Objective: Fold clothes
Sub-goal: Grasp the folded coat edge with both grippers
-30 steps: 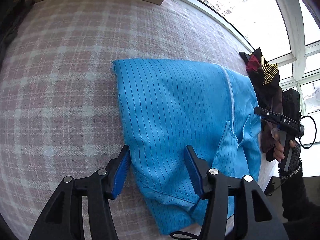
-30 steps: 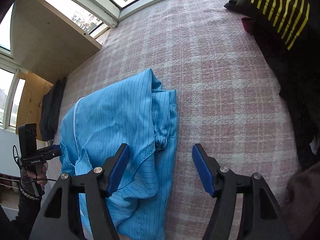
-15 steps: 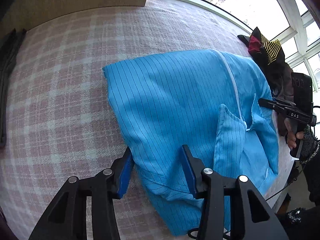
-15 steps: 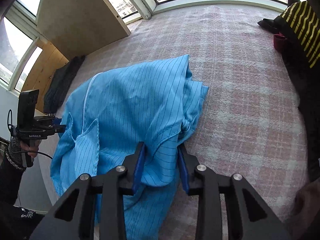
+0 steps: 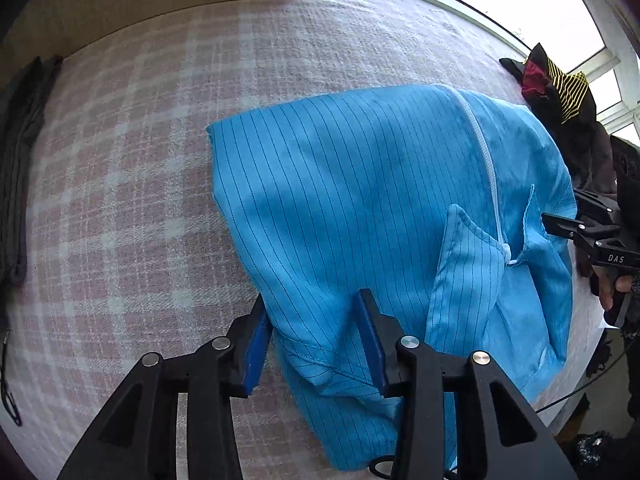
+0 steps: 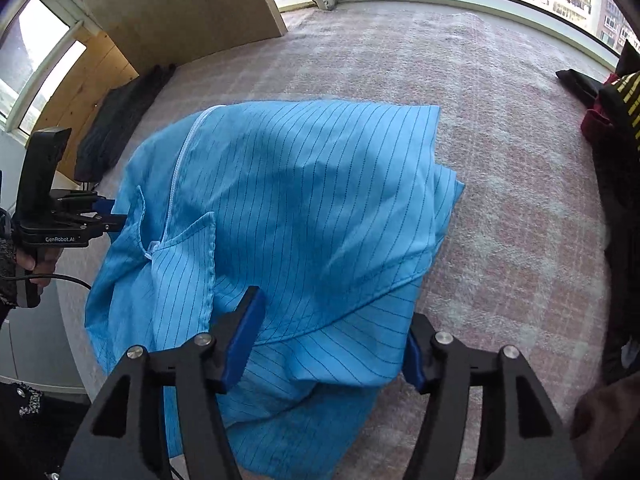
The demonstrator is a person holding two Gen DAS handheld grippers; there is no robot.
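Pink plaid blanket (image 5: 120, 208) (windows behind) bears blue garment (image 5: 360, 200); left gripper (image 5: 316, 340) and right gripper (image 6: 324, 344) both gape around its hem.

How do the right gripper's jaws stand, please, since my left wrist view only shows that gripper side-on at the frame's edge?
Observer: The right gripper has its jaws wide apart, straddling the blue garment near its hem.
Operator: Is any fabric hidden from me on that side?
Observer: Yes, a lower layer sticks out from under the top panel.
Operator: And what lies beyond it?
Observer: Bare plaid blanket, up to the dark clothes pile.
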